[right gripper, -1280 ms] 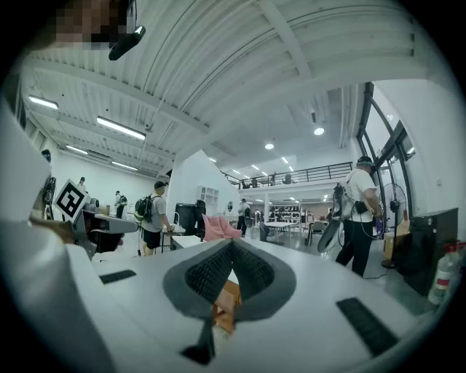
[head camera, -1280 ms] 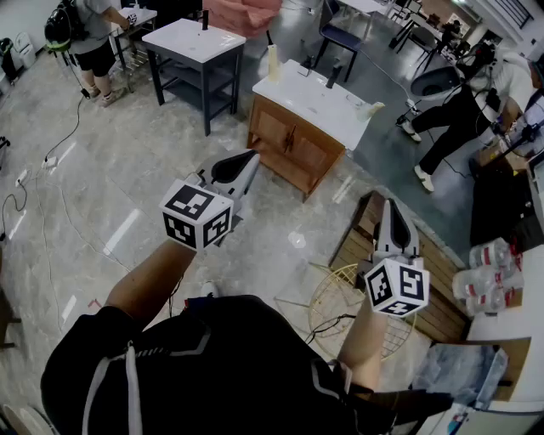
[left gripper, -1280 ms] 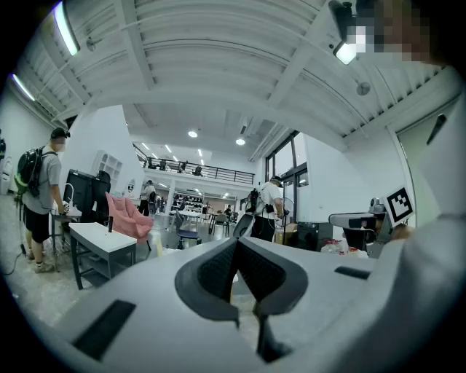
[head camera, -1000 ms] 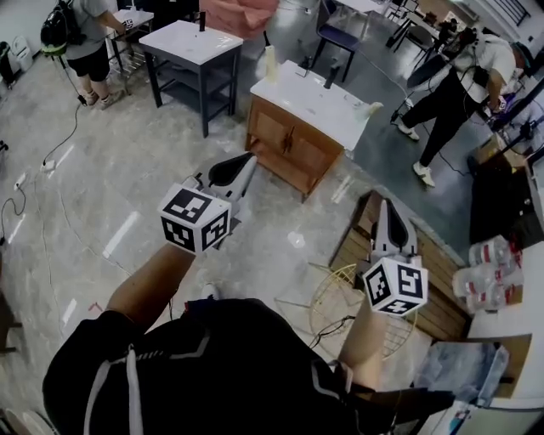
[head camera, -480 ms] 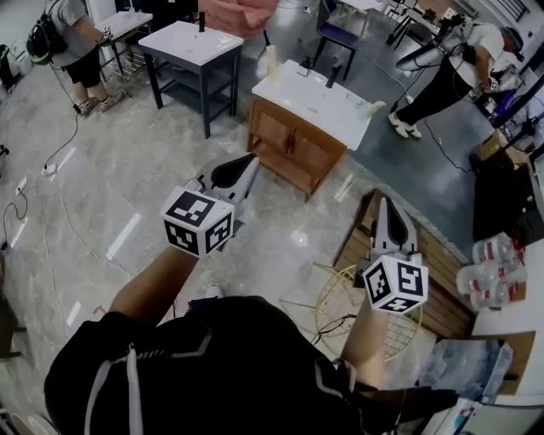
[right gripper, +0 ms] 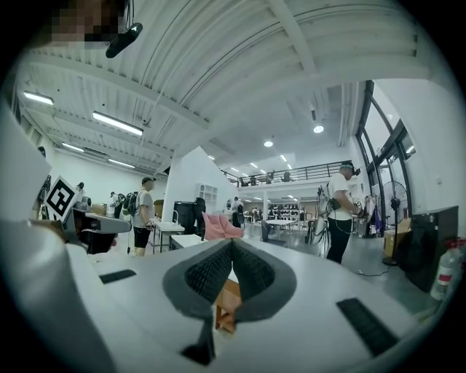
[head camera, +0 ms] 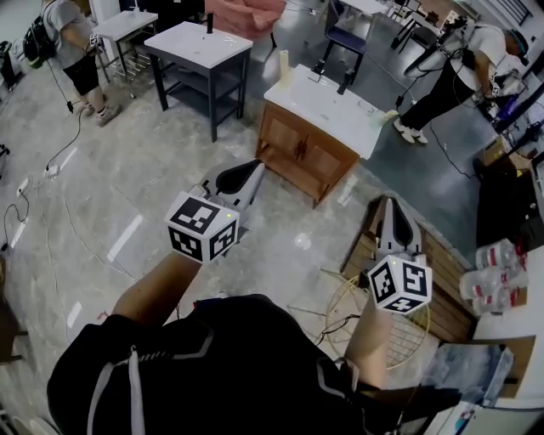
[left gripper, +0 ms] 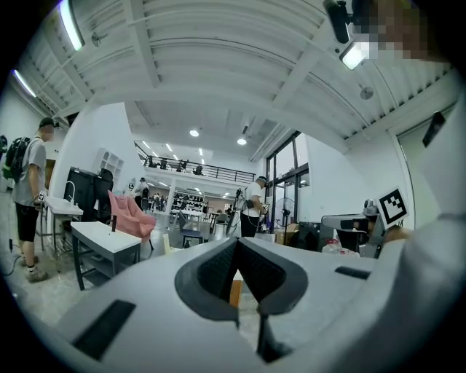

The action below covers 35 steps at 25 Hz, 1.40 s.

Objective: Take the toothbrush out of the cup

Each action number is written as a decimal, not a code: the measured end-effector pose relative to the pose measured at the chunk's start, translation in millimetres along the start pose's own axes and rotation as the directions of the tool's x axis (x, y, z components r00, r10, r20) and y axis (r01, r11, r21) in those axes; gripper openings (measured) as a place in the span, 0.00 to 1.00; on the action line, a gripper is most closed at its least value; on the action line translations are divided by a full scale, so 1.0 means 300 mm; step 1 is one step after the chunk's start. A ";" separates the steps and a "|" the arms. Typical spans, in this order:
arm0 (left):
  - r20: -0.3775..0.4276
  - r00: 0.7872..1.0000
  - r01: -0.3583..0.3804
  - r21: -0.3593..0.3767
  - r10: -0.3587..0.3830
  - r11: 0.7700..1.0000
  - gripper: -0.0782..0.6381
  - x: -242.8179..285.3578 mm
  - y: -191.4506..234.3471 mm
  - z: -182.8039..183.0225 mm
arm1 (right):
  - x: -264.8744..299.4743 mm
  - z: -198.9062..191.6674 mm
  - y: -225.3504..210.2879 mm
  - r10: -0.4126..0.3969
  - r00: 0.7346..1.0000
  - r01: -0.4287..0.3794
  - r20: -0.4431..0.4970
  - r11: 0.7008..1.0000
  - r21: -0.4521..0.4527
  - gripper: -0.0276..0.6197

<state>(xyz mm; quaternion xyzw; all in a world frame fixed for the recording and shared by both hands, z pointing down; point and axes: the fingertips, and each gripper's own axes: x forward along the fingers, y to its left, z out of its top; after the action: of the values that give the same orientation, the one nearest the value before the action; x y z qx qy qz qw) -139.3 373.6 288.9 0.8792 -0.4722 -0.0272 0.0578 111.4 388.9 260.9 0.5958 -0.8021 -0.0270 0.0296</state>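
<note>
A tall cream cup stands at the far left corner of the white top of a wooden cabinet. The toothbrush in it is too small to make out. The left gripper view shows the cup as a pale post left of the jaws. My left gripper is shut and empty. It hangs over the floor, well short of the cabinet's front. My right gripper is also shut and empty, further right over a wooden pallet. Both point level at the cabinet, whose wood shows between the closed jaws.
A black faucet rises from the cabinet top. A dark table with a white top stands to its left and a pink chair behind. A yellow wire basket lies by my right arm. People stand far left and far right.
Both grippers have drifted towards the cabinet and stay shut. The cabinet now sits lower and further right in the head view. The person at the far right has moved.
</note>
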 end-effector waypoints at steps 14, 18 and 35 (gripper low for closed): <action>0.007 0.998 -0.055 -0.026 0.055 0.998 0.12 0.063 0.289 -0.049 | 0.314 -0.061 0.071 0.037 0.999 -0.037 0.002 0.999 0.012 0.05; -0.008 0.994 -0.108 -0.013 0.108 0.994 0.12 0.178 0.361 -0.069 | 0.490 -0.085 -0.012 0.062 0.998 -0.063 0.026 0.998 0.023 0.05; -0.041 0.977 -0.209 0.015 0.209 0.978 0.12 0.999 0.521 -0.044 | 1.162 -0.180 -0.555 0.171 0.985 -0.171 -0.004 0.985 0.019 0.05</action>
<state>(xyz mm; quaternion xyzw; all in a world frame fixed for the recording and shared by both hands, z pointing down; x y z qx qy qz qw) -101.5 39.3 324.0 0.8254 -0.5607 0.0002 0.0659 174.1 6.5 306.9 0.5250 -0.8505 -0.0151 0.0285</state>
